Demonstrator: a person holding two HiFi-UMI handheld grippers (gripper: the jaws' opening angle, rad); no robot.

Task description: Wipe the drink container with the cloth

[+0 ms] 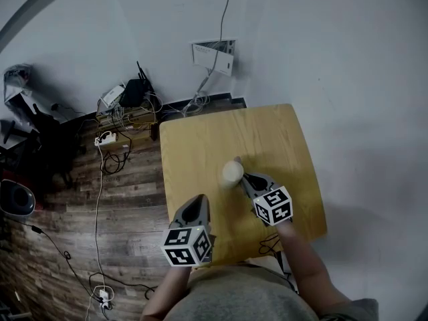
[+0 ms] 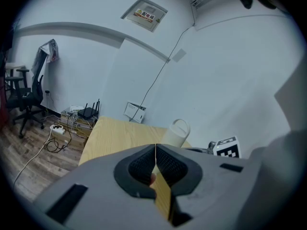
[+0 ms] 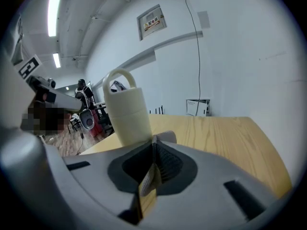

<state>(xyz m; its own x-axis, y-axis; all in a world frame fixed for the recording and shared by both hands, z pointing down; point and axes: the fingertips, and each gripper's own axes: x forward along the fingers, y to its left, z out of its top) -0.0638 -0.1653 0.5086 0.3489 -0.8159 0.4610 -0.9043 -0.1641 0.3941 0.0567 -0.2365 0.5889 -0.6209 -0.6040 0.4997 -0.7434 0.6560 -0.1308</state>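
L gripper: jaws pressed together along the whole seam, nothing gripped. Only table wood shows thru the slot below the pads. A pinkish spot sits low behind them, can't tell what. It hangs over the near-left part of the table, taking no part. Drink container: pale, loop handle on top, upright near mid-table. It's ahead and to the right of the L tips and well apart from them, and just beyond the R tips, slightly to their left. R gripper: jaws closed on the cloth. A pale meshy strip is pinched btwn the pads, w/ a small flap poking past the tips beside the container's lower wall. Can't tell if the flap touches it. My read on progress: cloth is in hand and at the container, so the approach is done. No sign of how much is wiped. Strokes round the body, lid and handle are prob. all left, and nothing is steadying the container.
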